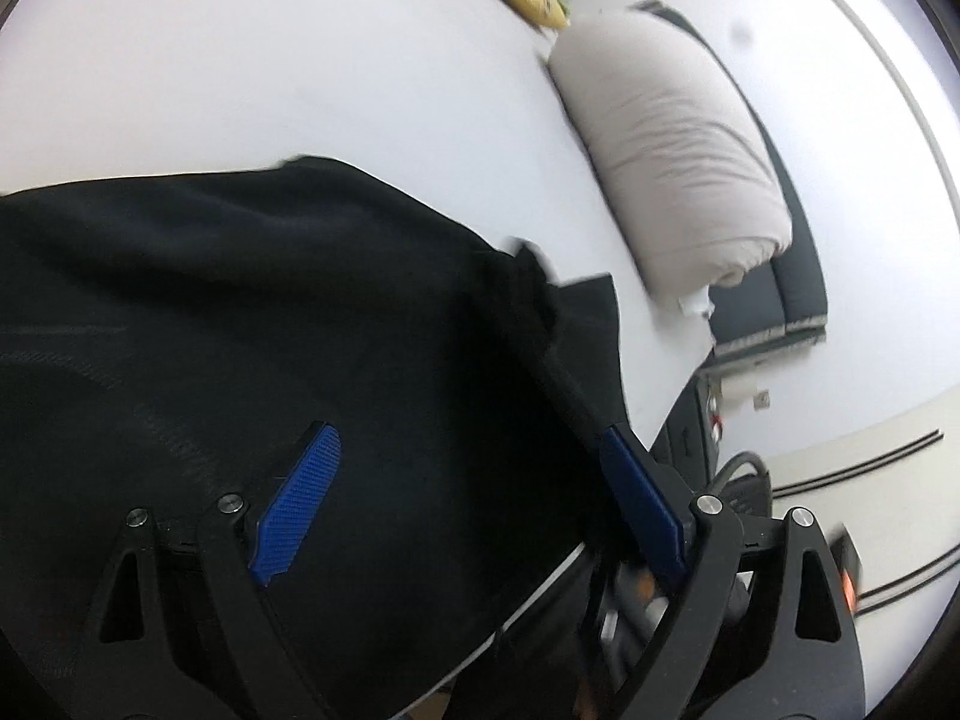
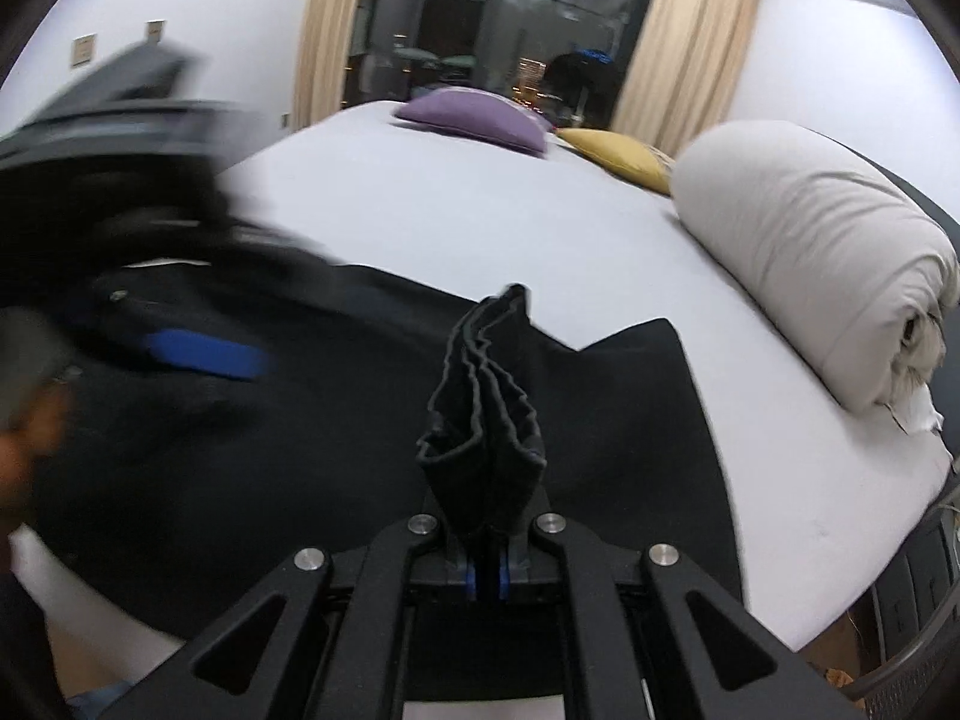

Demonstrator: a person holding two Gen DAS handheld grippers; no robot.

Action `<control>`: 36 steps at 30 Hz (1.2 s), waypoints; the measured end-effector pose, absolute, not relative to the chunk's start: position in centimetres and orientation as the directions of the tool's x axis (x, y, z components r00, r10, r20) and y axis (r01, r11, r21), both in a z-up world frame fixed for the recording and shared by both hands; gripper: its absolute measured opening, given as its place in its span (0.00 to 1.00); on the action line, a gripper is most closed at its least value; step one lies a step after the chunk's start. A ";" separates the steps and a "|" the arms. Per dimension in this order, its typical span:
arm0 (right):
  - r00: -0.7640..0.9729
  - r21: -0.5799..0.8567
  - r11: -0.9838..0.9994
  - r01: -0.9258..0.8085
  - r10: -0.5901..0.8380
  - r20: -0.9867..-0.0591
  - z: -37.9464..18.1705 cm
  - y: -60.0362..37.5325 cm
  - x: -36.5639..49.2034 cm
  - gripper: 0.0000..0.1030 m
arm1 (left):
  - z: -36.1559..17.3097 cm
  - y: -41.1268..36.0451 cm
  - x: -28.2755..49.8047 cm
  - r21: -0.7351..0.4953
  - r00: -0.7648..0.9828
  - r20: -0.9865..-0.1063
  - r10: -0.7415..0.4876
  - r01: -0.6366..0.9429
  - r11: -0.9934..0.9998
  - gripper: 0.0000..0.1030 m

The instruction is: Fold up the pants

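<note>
the right gripper [image 2: 483,564] is clamped on a bunched, pleated edge of the black pants [image 2: 372,420], which stands up just ahead of its fingertips. the rest of the garment lies spread on the white bed [image 2: 480,222] below and ahead of it. the left gripper [image 1: 462,480] hangs with its blue pads [image 1: 300,504] wide apart over the cloth, holding nothing. beyond the pants, to the right, sits a rolled duvet [image 2: 810,252]; farther off lie a yellow cushion [image 2: 618,156] and a purple cushion [image 2: 474,117]. this looks like mid-fold: next, the free gripper likely needs a matching edge before the held part is carried over.
</note>
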State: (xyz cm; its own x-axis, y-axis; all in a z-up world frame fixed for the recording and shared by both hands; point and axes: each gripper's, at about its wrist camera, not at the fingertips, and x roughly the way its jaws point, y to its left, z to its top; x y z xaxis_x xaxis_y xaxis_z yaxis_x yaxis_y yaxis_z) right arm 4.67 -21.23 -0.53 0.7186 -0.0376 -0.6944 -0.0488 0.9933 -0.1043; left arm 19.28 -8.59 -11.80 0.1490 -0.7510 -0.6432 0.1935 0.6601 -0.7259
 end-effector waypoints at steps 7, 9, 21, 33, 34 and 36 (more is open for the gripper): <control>0.691 -0.147 0.974 -0.172 0.013 -0.723 -1.7 -16.5 5.0 0.06 | -13.6 -9.1 20.9 -0.715 0.090 -0.672 -0.735 0.179 0.676 0.58; 0.690 -0.143 0.972 -0.186 0.025 -0.723 -1.7 -16.1 5.3 0.06 | -14.4 -8.4 21.3 -0.707 0.083 -0.685 -0.724 0.162 0.688 0.26; 0.661 -0.146 0.949 -0.279 0.080 -0.746 -2.5 -15.2 7.1 0.07 | -15.4 -3.7 20.6 -0.655 0.137 -0.724 -0.676 0.169 0.736 0.10; 0.537 0.114 0.935 -0.336 0.289 -0.793 -4.4 -18.5 9.9 0.62 | -14.6 -1.6 18.7 -0.547 0.230 -0.787 -0.573 0.171 0.820 0.12; 0.513 0.181 0.920 -0.348 0.349 -0.785 -4.2 -19.4 9.8 0.65 | -13.8 -1.4 18.3 -0.496 0.264 -0.808 -0.527 0.179 0.850 0.12; 0.464 0.307 0.878 -0.367 0.459 -0.757 -3.9 -21.5 9.6 0.64 | -12.1 -1.7 17.5 -0.400 0.332 -0.829 -0.450 0.210 0.892 0.12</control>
